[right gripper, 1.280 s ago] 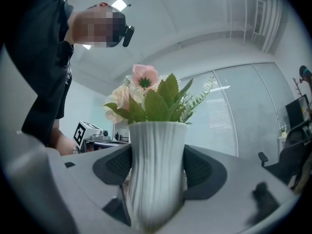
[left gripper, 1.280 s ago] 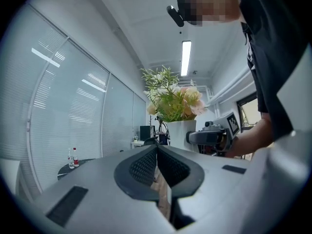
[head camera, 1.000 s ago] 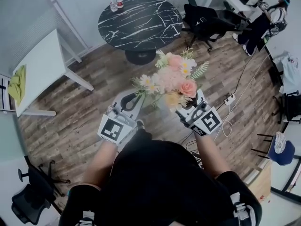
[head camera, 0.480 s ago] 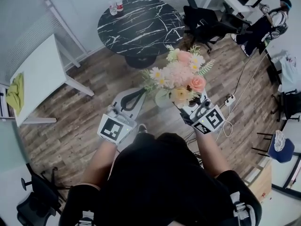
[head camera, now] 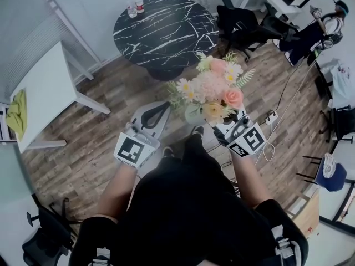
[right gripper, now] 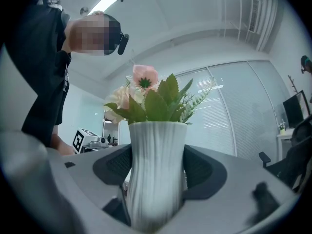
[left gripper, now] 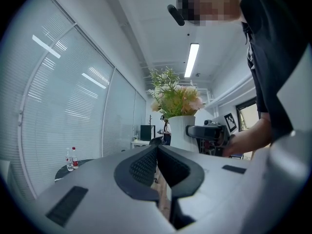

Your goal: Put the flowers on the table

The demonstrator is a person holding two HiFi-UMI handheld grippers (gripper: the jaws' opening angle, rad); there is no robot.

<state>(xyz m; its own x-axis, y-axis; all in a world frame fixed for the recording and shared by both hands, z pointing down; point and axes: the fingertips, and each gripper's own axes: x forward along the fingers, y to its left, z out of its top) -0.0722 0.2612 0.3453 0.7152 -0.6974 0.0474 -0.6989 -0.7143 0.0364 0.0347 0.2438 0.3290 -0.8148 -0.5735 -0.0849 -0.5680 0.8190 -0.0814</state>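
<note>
A bouquet of pink, peach and white flowers (head camera: 213,88) stands in a white ribbed vase (right gripper: 156,172). My right gripper (head camera: 221,124) is shut on that vase and holds it upright in the air above the wooden floor. In the right gripper view the pads (right gripper: 114,165) press both sides of the vase. My left gripper (head camera: 160,110) is shut on nothing, to the left of the bouquet. From the left gripper view the flowers (left gripper: 174,97) and the right gripper (left gripper: 208,133) show ahead. The round black marble table (head camera: 163,29) lies ahead, beyond the bouquet.
Two bottles (head camera: 136,3) stand at the black table's far edge. A white table (head camera: 44,87) with a yellow-green cloth (head camera: 16,113) is at the left. Black office chairs (head camera: 244,26) and a seated person (head camera: 321,29) are at the back right. A power strip (head camera: 270,117) and cables lie on the floor.
The bouquet in my right gripper has moved forward and a bit right, closer to the black table. Both grippers travelled along with the walking person; a foot now shows under the flowers.
</note>
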